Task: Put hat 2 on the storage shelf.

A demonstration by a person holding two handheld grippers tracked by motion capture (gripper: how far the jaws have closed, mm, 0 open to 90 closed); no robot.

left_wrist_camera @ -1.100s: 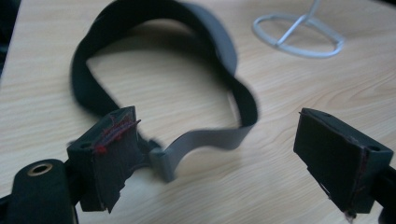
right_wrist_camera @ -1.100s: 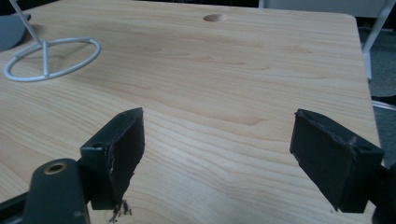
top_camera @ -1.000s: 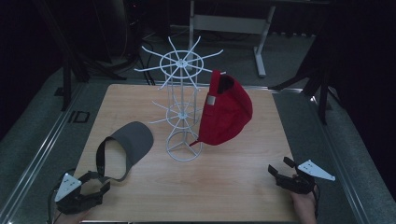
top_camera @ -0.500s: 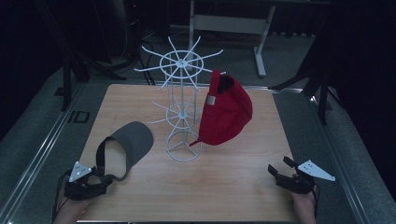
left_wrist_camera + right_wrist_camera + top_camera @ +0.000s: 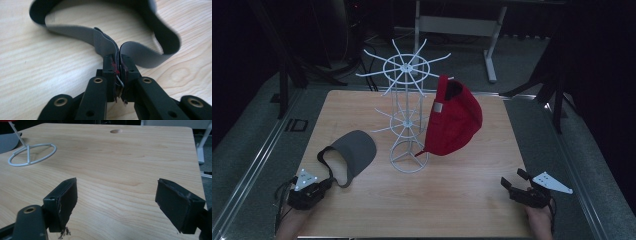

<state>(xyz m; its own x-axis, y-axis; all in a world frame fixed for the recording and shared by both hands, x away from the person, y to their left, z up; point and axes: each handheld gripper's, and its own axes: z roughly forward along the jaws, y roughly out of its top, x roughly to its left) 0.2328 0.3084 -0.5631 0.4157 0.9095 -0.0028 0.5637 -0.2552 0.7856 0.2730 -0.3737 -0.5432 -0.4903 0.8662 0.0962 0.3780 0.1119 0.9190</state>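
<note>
A grey visor (image 5: pixel 354 152) lies on the wooden table (image 5: pixel 462 200) at the front left, brim away from me. My left gripper (image 5: pixel 328 182) sits at its near end. In the left gripper view the jaws have just been closing, and the left gripper (image 5: pixel 119 60) now pinches the visor's grey strap (image 5: pixel 75 31) where the band folds together. A red cap (image 5: pixel 454 120) hangs on the right side of a white wire rack (image 5: pixel 408 115) at mid-table. My right gripper (image 5: pixel 512 178) rests open at the front right, with bare wood between the right gripper's (image 5: pixel 116 197) pads.
The rack's ring base (image 5: pixel 31 152) stands left of and beyond my right gripper. A round hole (image 5: pixel 116 131) sits near the table's far edge. Metal rails run along both table sides, and dark stands and a white frame stand behind.
My left gripper edged in toward the visor's strap and its jaws went from wide open to shut on the strap. The right gripper, the red cap and the rack kept still.
</note>
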